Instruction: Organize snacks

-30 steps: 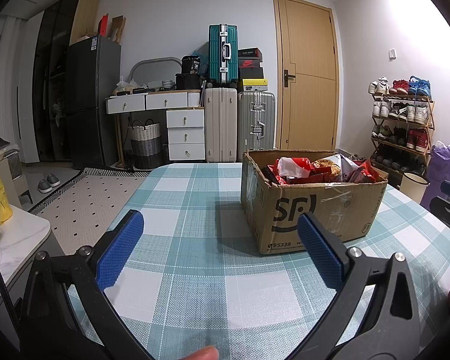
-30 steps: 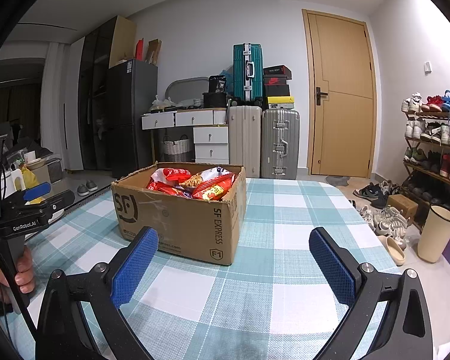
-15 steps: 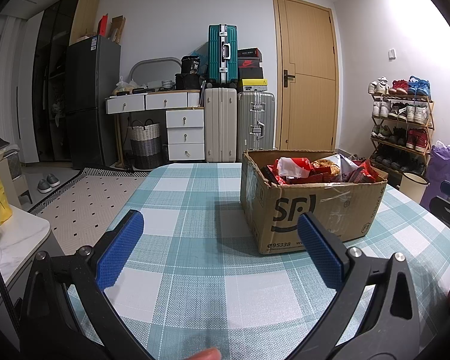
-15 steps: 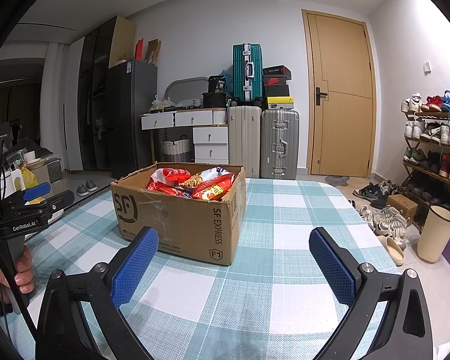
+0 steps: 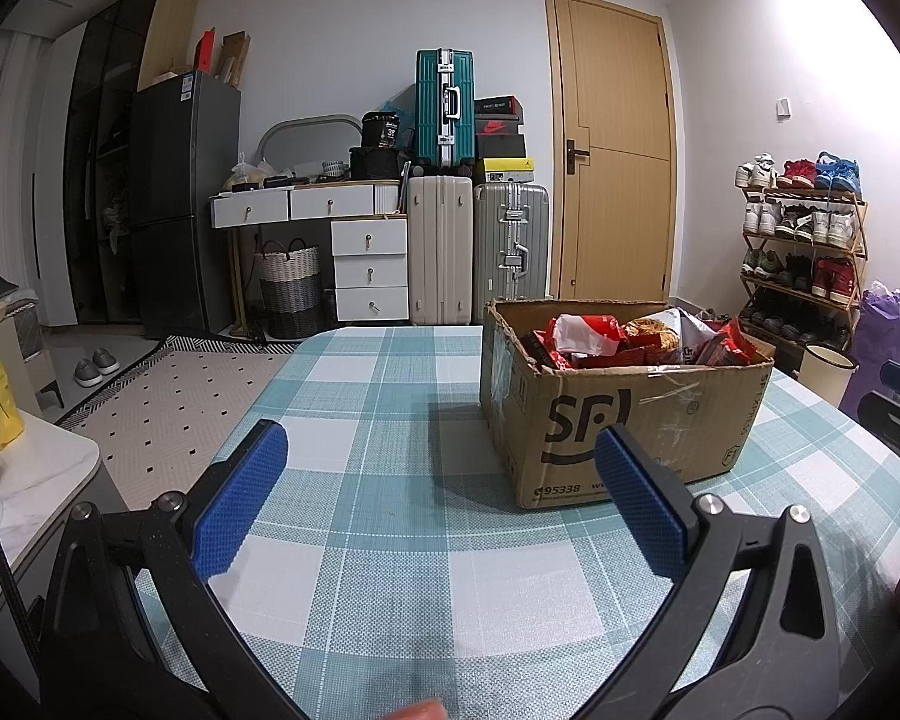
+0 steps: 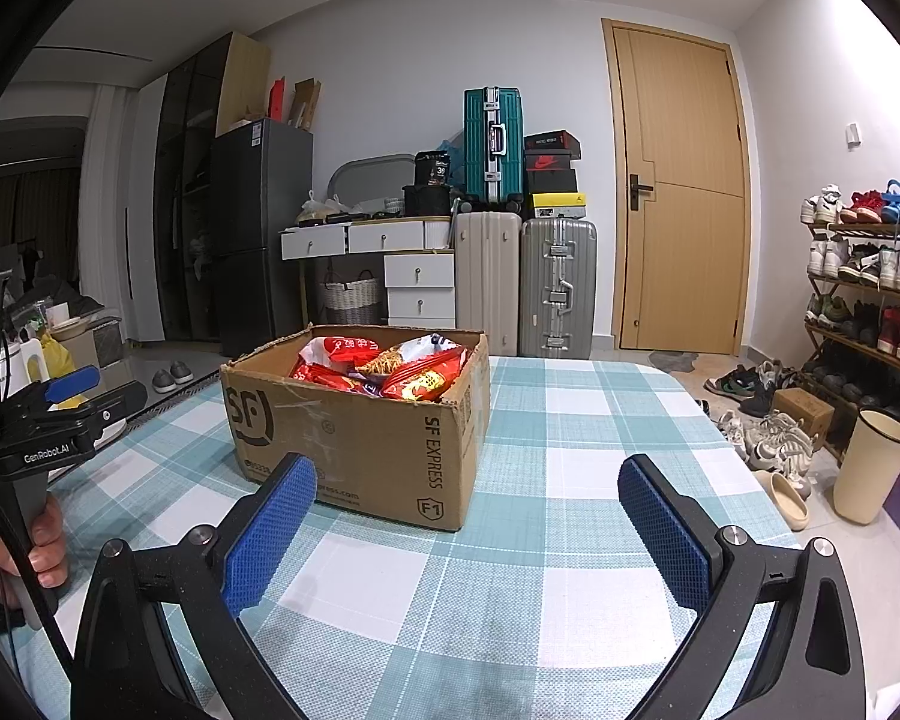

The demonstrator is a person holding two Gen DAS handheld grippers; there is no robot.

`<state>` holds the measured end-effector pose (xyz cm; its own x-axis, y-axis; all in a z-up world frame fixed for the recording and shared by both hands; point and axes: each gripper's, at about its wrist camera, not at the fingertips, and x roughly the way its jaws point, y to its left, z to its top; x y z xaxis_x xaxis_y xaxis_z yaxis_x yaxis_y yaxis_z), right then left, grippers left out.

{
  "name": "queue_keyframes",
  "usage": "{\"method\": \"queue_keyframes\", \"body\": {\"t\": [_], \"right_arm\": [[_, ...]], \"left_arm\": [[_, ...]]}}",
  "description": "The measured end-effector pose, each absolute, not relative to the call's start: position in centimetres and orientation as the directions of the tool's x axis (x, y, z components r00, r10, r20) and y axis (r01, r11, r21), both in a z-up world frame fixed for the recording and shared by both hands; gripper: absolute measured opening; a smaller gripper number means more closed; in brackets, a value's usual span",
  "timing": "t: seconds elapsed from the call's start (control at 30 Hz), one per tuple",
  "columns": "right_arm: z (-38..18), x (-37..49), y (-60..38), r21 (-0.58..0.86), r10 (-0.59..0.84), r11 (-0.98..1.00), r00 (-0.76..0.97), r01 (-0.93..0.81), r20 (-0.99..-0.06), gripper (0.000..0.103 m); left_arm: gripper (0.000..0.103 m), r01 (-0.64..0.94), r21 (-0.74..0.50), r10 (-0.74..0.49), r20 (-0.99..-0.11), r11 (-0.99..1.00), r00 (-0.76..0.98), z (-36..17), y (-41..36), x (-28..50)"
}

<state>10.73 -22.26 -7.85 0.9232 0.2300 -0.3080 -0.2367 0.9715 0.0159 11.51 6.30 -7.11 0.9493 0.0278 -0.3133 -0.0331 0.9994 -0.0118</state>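
Observation:
An open cardboard box (image 5: 624, 414) (image 6: 360, 426) stands on the checked tablecloth, filled with red and white snack bags (image 5: 636, 342) (image 6: 384, 366). My left gripper (image 5: 438, 468) is open over the cloth, short of the box, which lies ahead and to its right. My right gripper (image 6: 468, 498) is open too, with the box ahead and to its left. Nothing sits between either pair of blue pads. The left gripper's body (image 6: 60, 420) shows at the left edge of the right wrist view, held by a hand (image 6: 24, 552).
The table (image 6: 576, 420) has a teal and white checked cloth. Behind it stand suitcases (image 5: 474, 252), white drawers (image 5: 366, 258), a dark fridge (image 5: 180, 198) and a wooden door (image 5: 612, 168). A shoe rack (image 6: 870, 294) and a cream bin (image 6: 870, 468) are on the right.

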Motion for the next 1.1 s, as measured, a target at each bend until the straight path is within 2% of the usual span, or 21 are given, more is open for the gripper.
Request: {"method": "queue_keyframes", "body": {"t": [1.1], "right_arm": [[-7.88, 10.81, -22.58, 0.018, 0.228, 0.972, 0.924, -0.234, -0.308, 0.102]], "left_arm": [[0.102, -0.027, -0.013, 0.021, -0.313, 1.0, 0.95, -7.09, 6.32, 11.4]]}}
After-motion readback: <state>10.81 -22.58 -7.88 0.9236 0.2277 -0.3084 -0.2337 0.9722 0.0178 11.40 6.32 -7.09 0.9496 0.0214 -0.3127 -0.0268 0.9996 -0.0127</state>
